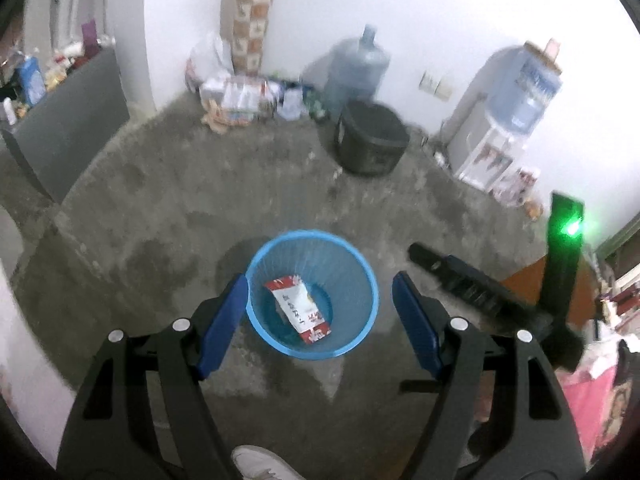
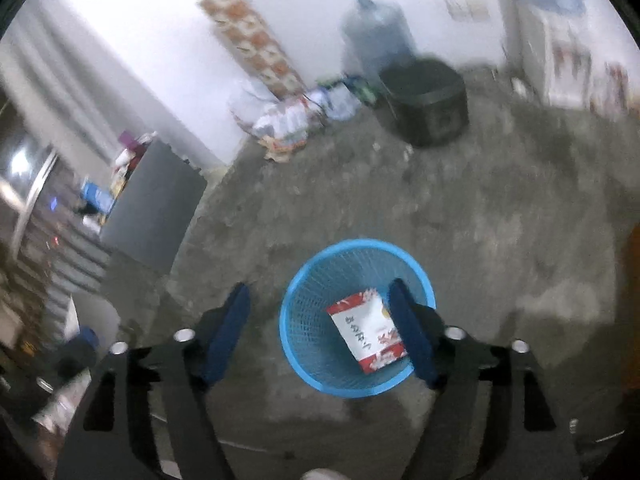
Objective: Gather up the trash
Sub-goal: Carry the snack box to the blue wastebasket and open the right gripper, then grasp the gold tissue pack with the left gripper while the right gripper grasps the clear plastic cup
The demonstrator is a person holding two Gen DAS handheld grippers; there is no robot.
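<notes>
1. Hidden or unclear: both views are blurred by motion, so the print on the red-and-white wrapper [image 1: 298, 307] cannot be read. In the right wrist view the right-hand finger [image 2: 412, 334] covers one edge of the wrapper and part of the rim of the blue basket [image 2: 304, 344].
2. Left gripper [image 1: 320, 320]: fingers spread wide, holding nothing. The basket [image 1: 368, 280] lies between and beyond the fingertips, with the wrapper flat on its bottom.
3. Right gripper [image 2: 324, 332]: fingers likewise spread wide and empty. The basket sits toward the right-hand finger. This gripper also appears in the left wrist view, beyond the right-hand finger, with a green light [image 1: 572, 228] glowing on it.
4. Surface and room: a rough, stained concrete floor [image 1: 200, 200]. Far beyond the fingertips stand a black bin [image 1: 370, 142], a water jug [image 1: 356, 68] against the white wall, and a water dispenser [image 1: 496, 136].
</notes>
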